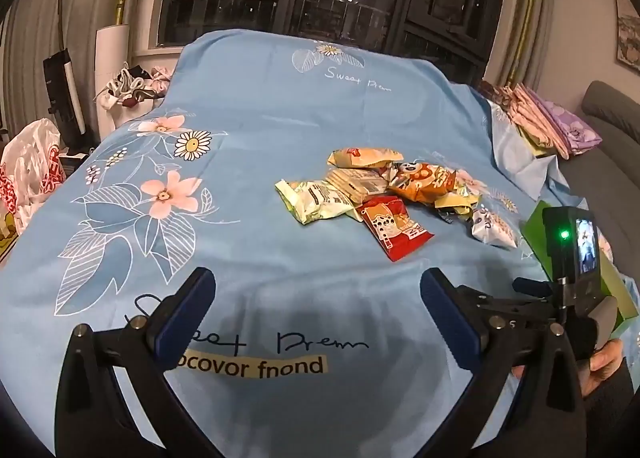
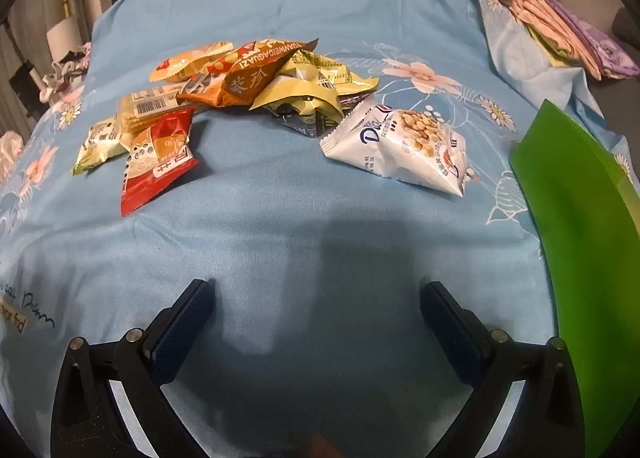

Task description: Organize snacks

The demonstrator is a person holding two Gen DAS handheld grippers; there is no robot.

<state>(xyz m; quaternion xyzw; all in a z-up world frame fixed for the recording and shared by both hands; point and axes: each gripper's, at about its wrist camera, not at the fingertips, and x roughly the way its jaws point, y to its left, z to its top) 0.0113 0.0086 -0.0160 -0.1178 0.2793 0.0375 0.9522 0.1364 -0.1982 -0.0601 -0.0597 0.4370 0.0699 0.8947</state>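
Observation:
A pile of snack packets lies on a blue floral sheet (image 1: 248, 130). A red packet (image 1: 394, 232) and a white peanut packet (image 1: 494, 228) lie nearest, with an orange packet (image 1: 424, 182) and a pale green packet (image 1: 316, 204) behind. In the right wrist view the red packet (image 2: 160, 158), the white peanut packet (image 2: 404, 148) and the orange packet (image 2: 248, 78) lie ahead. A green box (image 2: 576, 238) stands at the right; it also shows in the left wrist view (image 1: 538, 228). My left gripper (image 1: 316, 306) is open and empty. My right gripper (image 2: 316, 310) is open and empty.
Folded pink and purple cloths (image 1: 556, 126) lie at the far right beside a grey sofa (image 1: 612, 118). A vacuum (image 1: 62, 90), a clothes pile (image 1: 132, 84) and a plastic bag (image 1: 30, 170) stand left of the sheet. Dark windows are behind.

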